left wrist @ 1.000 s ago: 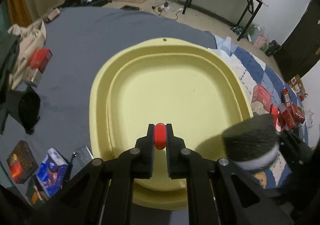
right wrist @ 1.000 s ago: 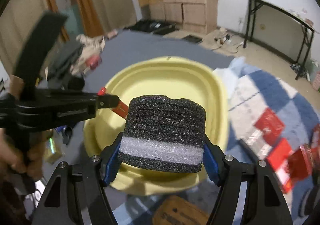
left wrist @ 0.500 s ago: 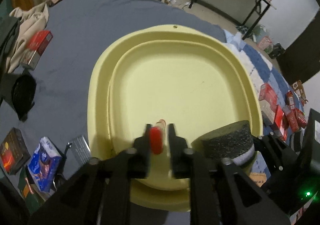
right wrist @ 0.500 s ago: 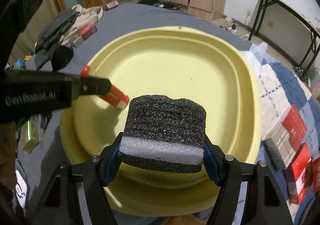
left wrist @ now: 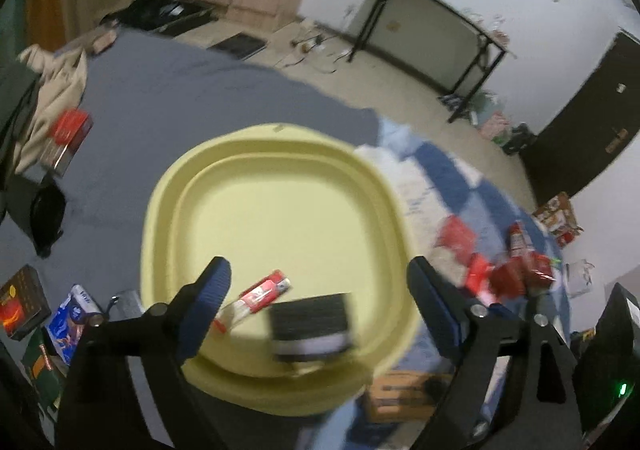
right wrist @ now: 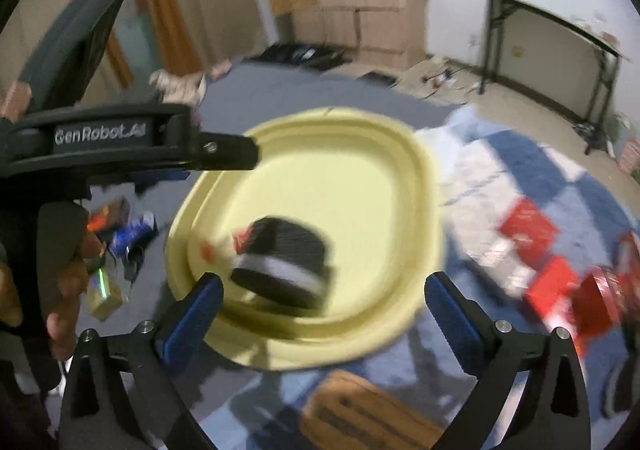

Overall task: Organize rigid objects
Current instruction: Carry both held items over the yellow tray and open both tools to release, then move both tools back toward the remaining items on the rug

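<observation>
Left fingers: the left gripper [left wrist: 320, 298] has just been opening and now stands wide apart, nothing pressed between its blue pads; the red lighter lies loose below the gap.
Right fingers: the right gripper [right wrist: 324, 310] has just been opening too and is spread wide, holding nothing.
Red lighter [left wrist: 264, 292]: lies flat in the near part of the yellow tray, tilted, just inside the left-hand finger in the left wrist view; blur hides whether it touches the foam block.
Foam block [right wrist: 284, 266]: a dark round block with a white band, resting in the near part of the tray, ahead of and between the right fingers, apart from both pads.
Yellow tray [left wrist: 276, 137]: a shallow tub with rounded corners, on the grey sheet [left wrist: 192, 89] beside a blue checked blanket [right wrist: 560, 189].
Handling, lighter: likely light, hard and smooth, so it may slip; best pinched across its narrow sides near the middle.
Handling, foam block: likely very light and springy; it gives under pressure, so a wide, gentle grip across the banded side suits it.
Still outside: red boxes [right wrist: 528, 226] lie scattered on the blanket, well apart from the tray.
</observation>
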Available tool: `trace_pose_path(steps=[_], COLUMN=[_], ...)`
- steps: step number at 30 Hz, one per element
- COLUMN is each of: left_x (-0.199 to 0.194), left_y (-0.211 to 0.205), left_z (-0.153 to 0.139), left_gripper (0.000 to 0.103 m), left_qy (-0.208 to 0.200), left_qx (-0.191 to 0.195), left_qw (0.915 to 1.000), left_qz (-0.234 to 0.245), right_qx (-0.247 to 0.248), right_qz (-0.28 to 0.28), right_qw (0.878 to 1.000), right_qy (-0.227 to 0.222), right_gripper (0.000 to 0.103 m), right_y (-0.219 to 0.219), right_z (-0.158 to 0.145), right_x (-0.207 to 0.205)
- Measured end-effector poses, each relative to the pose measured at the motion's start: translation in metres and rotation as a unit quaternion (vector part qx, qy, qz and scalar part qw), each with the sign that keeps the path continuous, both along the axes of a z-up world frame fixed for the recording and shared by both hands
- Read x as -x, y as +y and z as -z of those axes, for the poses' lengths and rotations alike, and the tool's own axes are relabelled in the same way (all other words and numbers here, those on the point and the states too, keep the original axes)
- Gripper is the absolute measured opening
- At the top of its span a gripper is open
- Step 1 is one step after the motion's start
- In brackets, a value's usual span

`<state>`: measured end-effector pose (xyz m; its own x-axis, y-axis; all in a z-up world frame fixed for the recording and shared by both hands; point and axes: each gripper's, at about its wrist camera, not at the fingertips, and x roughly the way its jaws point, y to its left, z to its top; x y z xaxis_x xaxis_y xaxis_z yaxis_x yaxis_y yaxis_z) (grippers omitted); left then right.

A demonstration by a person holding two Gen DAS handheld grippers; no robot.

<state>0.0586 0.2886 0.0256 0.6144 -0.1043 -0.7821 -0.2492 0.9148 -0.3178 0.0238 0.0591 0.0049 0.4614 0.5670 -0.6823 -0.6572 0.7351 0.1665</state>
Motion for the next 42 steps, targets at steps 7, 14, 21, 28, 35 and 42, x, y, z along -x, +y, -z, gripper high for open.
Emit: trace_pose_path(steps=[7, 14, 21, 28, 35, 42], left_x=[0.005, 0.010, 0.014, -0.004, -0.066, -0.131], left_y=[-0.070, -0.149, -0.172, -0.191, -0.188, -0.174], left_z=[-0.034, 0.010, 0.021, 0.033, 0.049, 0.059], left_gripper=[0.103, 0.103, 0.103, 0.103, 0.102, 0.102], left_qy=[-0.037, 0.026, 0.024, 0.019, 0.051, 0.081], left_qx=[-0.003, -0.017, -0.061, -0.071, -0.122, -0.095], left_qw=[0.9978, 0.9945, 0.9883, 0.9851, 0.9717, 0.9727], left_qz=[0.055, 0.100, 0.138, 0.155, 0.196, 0.196], right_qx=[-0.010, 0.006, -0.037, -0.028, -0.046, 0.009], right_qz=[0.077, 0.142, 0.255, 0.265, 0.244, 0.208], right_qw=[0.997, 0.989, 0.966, 0.963, 0.968, 0.978], right_qy=[-0.019, -0.040, -0.001, 0.042, 0.039, 0.030], right_gripper=[0.103, 0.103, 0.103, 0.103, 0.103, 0.103], right_y=[-0.129, -0.250, -0.345, -0.342, -0.325, -0.300], right_z=[-0.032, -0.056, -0.021, 0.003, 0.022, 0.057], right_x=[0.010, 0.025, 0.046, 0.022, -0.009, -0.034])
